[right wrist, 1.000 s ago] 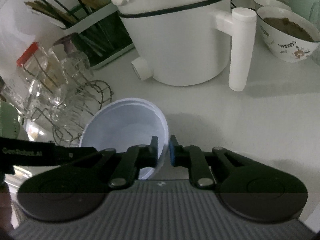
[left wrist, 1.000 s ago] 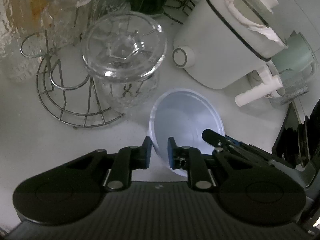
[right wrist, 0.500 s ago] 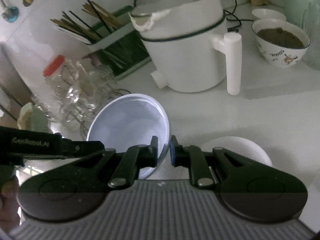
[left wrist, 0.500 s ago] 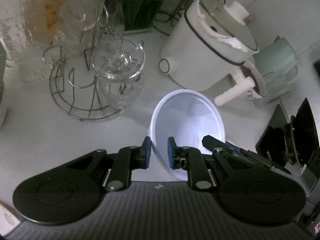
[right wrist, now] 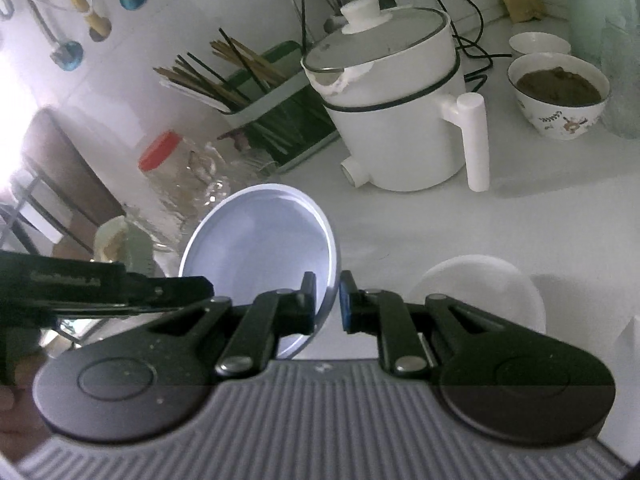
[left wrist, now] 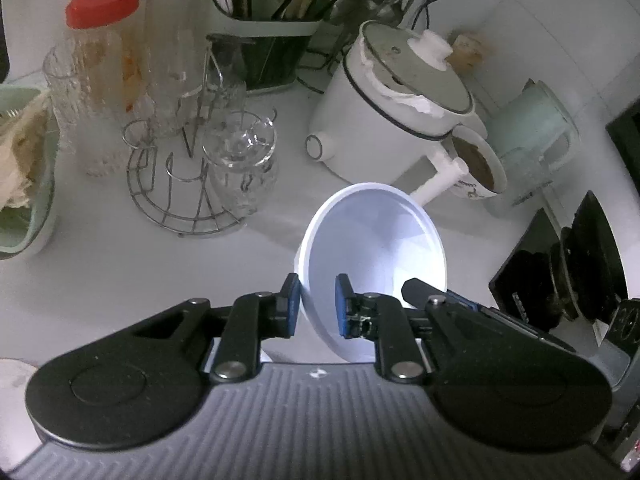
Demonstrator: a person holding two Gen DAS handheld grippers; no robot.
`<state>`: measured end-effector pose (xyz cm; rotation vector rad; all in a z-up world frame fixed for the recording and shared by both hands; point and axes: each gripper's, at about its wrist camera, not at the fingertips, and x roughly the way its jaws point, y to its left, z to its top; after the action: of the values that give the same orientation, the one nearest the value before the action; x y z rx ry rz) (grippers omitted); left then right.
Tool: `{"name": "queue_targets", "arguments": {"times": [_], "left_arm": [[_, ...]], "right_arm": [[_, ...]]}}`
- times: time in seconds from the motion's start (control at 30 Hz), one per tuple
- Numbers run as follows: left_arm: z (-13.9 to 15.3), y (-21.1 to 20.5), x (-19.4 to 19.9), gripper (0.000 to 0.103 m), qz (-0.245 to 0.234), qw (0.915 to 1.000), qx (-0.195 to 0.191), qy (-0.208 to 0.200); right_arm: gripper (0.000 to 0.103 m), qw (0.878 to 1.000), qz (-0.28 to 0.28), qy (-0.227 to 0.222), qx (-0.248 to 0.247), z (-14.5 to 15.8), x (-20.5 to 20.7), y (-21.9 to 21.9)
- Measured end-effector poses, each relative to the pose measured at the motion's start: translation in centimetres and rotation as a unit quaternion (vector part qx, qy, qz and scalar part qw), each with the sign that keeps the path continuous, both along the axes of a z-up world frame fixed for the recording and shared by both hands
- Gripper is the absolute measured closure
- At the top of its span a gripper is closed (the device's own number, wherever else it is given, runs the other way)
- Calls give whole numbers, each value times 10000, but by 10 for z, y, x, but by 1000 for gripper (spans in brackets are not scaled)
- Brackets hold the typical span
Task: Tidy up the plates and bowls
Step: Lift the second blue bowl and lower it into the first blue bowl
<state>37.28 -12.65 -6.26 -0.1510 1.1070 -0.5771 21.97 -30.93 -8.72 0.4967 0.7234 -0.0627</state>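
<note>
Item: pale blue, round plastic bowl [left wrist: 376, 248], tilted and hanging clear above the white countertop [left wrist: 120, 272], in front of the white lidded electric pot [left wrist: 384, 112].

Left gripper [left wrist: 316, 300]: jaws are clamping the bowl's near rim, one blue pad inside, one outside.

Right gripper [right wrist: 327, 300]: jaws are pinching the opposite rim edge.

Second item: white round dish or bowl [right wrist: 480, 292], possibly upturned, the view being partial, is sitting on the counter just right of the right gripper.

Surroundings: wire glass rack [left wrist: 180, 184] holding clear tumblers; red-capped clear jar [left wrist: 100, 32]; patterned ceramic bowl with brown contents [right wrist: 558, 92].
</note>
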Motion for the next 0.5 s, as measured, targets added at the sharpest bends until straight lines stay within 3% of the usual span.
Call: {"name": "queue_targets", "arguments": {"times": [0.23, 0.5], "left_arm": [[20, 22, -20, 82, 144, 9996, -104, -219], [8, 70, -47, 82, 642, 9978, -138, -89]], "right_arm": [[88, 9999, 39, -78, 147, 14, -16, 13], [88, 9985, 512, 181, 107, 10, -17, 45]]}}
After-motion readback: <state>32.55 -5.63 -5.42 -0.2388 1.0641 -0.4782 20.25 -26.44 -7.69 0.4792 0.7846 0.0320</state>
